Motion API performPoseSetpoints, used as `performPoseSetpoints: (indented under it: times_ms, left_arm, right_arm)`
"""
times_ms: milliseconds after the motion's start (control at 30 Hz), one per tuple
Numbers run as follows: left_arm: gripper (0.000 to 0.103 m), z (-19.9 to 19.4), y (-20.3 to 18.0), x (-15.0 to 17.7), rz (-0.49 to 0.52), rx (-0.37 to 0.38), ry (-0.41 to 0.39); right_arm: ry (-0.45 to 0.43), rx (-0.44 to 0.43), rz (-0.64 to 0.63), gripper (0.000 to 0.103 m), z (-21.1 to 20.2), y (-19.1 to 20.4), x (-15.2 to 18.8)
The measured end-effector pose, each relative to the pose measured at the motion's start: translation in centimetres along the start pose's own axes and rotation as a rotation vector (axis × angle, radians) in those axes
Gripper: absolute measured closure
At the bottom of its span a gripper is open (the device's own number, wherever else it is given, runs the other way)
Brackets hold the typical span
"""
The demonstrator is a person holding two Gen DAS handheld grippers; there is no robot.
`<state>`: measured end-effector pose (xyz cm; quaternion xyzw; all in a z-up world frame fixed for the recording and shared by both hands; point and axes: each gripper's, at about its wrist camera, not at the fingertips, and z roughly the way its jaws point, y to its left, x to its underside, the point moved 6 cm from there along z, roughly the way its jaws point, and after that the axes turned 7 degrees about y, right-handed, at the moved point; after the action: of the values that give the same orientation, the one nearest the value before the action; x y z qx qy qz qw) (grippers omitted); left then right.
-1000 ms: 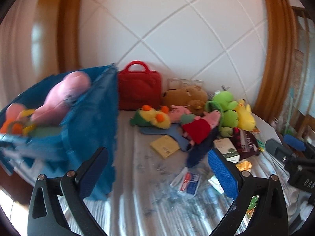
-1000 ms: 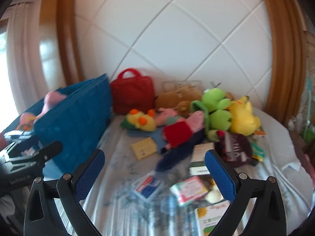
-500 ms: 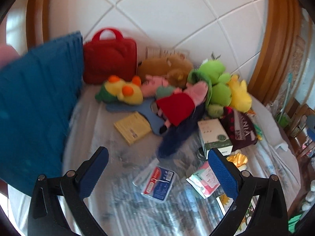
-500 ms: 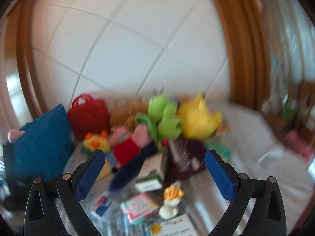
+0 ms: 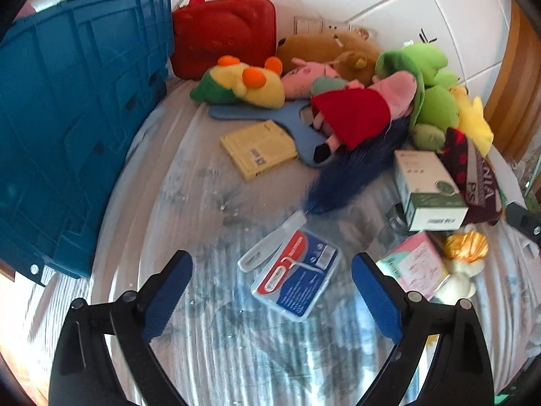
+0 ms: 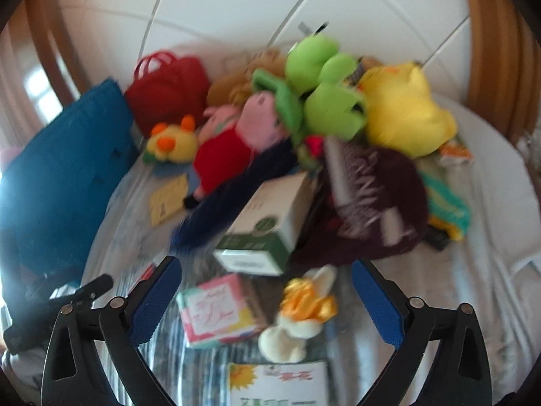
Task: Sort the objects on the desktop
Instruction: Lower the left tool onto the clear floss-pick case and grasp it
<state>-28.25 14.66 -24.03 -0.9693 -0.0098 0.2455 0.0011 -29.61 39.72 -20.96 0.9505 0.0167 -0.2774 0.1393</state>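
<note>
Clutter covers the striped surface: the left gripper (image 5: 272, 282) has its jaws closing with nothing clamped, and just ahead between them lies a clear plastic case (image 5: 296, 279) with a red and blue label too small to read; probably light, stiff and slick, best pinched across its short sides. The right gripper (image 6: 265, 299), jaws likewise closing on nothing, points at a pink tissue pack (image 6: 219, 309) near its left jaw and a gold-ribboned white plush (image 6: 302, 314), both soft, with a green-and-white carton (image 6: 267, 226) beyond and a blue crate (image 5: 72, 111) far left.
</note>
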Motion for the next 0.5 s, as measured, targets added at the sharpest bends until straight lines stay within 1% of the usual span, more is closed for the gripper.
performPoseSetpoints:
  times_ms: [33, 133, 200, 300, 500]
  left_arm:
    - [0.006, 0.5, 0.1, 0.2, 0.014, 0.002, 0.010]
    - [0.007, 2.0, 0.3, 0.7, 0.061, 0.010, 0.042]
    - [0.007, 2.9, 0.2, 0.9, 0.084, 0.036, 0.058]
    - [0.006, 4.2, -0.4, 1.0, 0.119, 0.064, 0.077]
    - [0.007, 6.8, -1.0, 1.4, 0.158, 0.079, 0.115]
  right_arm:
    - [0.020, -0.004, -0.006, 0.012, 0.8, 0.7, 0.6]
    - [0.070, -0.010, -0.017, 0.012, 3.0, 2.2, 2.3]
    - [0.093, -0.008, -0.025, 0.012, 4.0, 3.0, 2.9]
    - [0.119, 0.006, -0.040, 0.012, 5.4, 4.1, 3.5]
    - [0.164, 0.034, -0.082, 0.012, 7.7, 5.4, 4.0]
